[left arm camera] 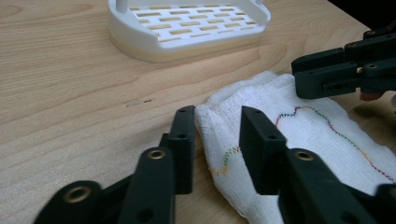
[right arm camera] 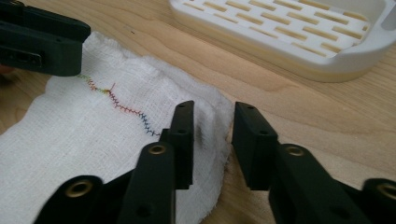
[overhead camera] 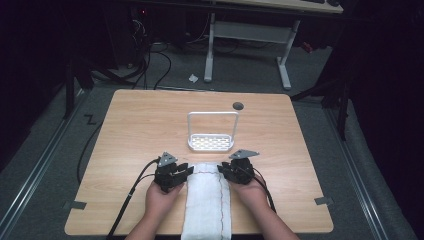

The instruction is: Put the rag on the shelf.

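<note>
- A white cloth (overhead camera: 207, 200) lies on the wooden surface (overhead camera: 140, 125) at 6 o'clock, its long axis running from the near edge, which it overhangs, toward 12 o'clock.
- A thin multicoloured stitch line (left arm camera: 322, 122) runs along the cloth's length, nearer its right side.
- The left gripper (overhead camera: 179, 171) sits at the cloth's far left corner, jaws spread, straddling the corner's edge without pinching it.
- The right gripper (overhead camera: 226, 171) sits at the far right corner, jaws spread either side of the cloth's edge.
- A white slotted rack (overhead camera: 212, 142) with an upright hoop handle stands just beyond the cloth, toward 12 o'clock.
</note>
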`<state>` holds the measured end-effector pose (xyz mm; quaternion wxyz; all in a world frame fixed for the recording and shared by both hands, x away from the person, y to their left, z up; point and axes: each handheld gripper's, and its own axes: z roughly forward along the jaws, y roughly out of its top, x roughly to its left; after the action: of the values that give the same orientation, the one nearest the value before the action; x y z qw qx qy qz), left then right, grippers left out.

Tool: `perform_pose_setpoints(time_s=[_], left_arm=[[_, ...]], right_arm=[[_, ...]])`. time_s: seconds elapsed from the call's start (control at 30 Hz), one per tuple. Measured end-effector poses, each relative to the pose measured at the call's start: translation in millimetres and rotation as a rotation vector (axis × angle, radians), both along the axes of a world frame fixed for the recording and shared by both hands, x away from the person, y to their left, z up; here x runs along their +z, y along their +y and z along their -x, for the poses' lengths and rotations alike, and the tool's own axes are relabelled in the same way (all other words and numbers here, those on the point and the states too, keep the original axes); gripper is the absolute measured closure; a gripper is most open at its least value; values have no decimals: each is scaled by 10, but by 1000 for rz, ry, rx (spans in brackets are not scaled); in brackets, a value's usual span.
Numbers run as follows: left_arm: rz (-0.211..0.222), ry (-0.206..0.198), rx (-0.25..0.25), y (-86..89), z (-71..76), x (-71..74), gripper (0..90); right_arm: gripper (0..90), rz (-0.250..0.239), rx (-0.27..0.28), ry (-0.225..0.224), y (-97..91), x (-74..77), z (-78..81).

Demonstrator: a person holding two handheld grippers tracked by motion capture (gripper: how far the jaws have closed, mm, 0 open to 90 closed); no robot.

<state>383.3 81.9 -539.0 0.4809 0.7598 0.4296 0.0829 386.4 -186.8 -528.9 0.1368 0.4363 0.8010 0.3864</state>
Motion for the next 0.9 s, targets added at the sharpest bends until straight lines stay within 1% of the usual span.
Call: perform_pose_setpoints(time_s=[0.03, 0.07, 0.13, 0.17, 0.27, 0.33, 0.37, 0.5, 0.63, 0.7, 0.77, 0.9], left_arm=[[4, 10, -3, 4, -10, -4, 588], [5, 19, -3, 6, -16, -6, 560], [-1, 24, -8, 0, -18, -7, 539], [-8, 25, -11, -8, -18, -8, 536], [-28, 39, -16, -28, -31, -11, 522], [-37, 52, -25, -42, -43, -16, 524], [-40, 52, -32, -48, -40, -15, 532], [-52, 51, -63, -70, -28, -15, 616], [-57, 57, -81, -77, -24, -18, 716], [-62, 52, -90, -82, -18, -14, 761], [-70, 34, -92, -86, -4, -9, 822], [-72, 18, -96, -88, 16, -2, 849]], right_arm=[[638, -13, -3, 7, -4, 1, 5], [600, -10, -5, 10, -3, -1, 9], [547, -13, 1, 22, 0, -9, 23], [524, 1, 7, 20, 1, -15, 38], [507, 24, 16, 22, 22, -23, 75], [527, 27, 21, 18, 25, -26, 87], [543, 26, 22, 16, 28, -29, 96], [617, 29, 39, 5, 44, -37, 123], [711, 8, 48, 16, 51, -44, 128], [760, -9, 51, 24, 46, -50, 119], [790, -24, 50, 37, 40, -55, 114], [818, -28, 57, 36, 41, -60, 114]])
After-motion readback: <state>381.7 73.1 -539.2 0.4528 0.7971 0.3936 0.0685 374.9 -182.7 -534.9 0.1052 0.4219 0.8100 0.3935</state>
